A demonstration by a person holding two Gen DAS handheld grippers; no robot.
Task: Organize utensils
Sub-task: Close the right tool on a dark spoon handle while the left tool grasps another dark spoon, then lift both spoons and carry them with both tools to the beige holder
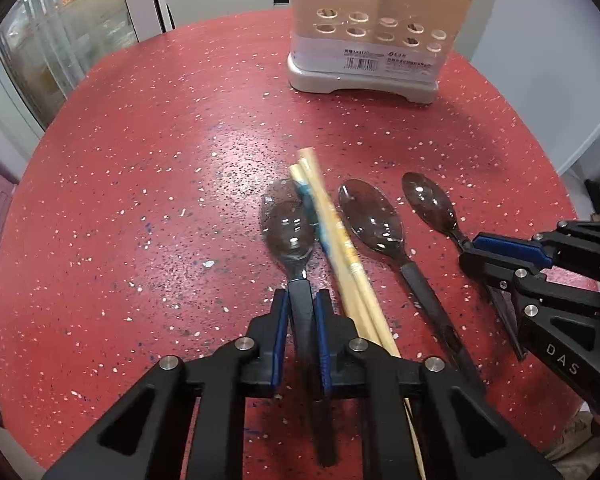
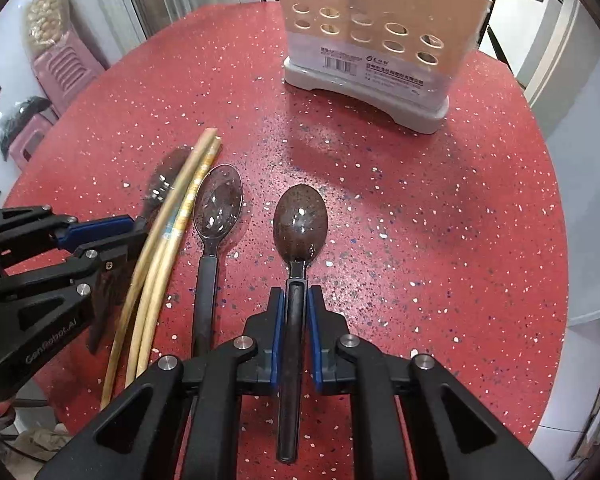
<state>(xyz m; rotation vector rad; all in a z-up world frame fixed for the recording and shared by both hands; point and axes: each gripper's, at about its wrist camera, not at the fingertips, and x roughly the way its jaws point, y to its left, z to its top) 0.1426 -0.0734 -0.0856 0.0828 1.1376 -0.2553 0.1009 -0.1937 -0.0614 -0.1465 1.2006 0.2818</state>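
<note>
Between the blue-padded fingers of the left tool (image 1: 302, 300), the black handle of a translucent smoky plastic spoon (image 1: 288, 228) is clamped, its bowl pointing forward over the red speckled surface (image 1: 140, 200). Just to its right lies a pair of pale wooden chopsticks (image 1: 340, 248), touching or overlapping the bowl's edge. The right tool (image 2: 296, 296) likewise grips the black handle of a second smoky spoon (image 2: 300, 224), its bowl facing up. Between the chopsticks and this spoon, a third smoky black-handled spoon (image 2: 216, 208) lies free on the surface. Farther ahead, well apart from the utensils, stands a beige perforated utensil holder (image 1: 376, 28) on a grey plastic base, with a barcode label across its front.
</note>
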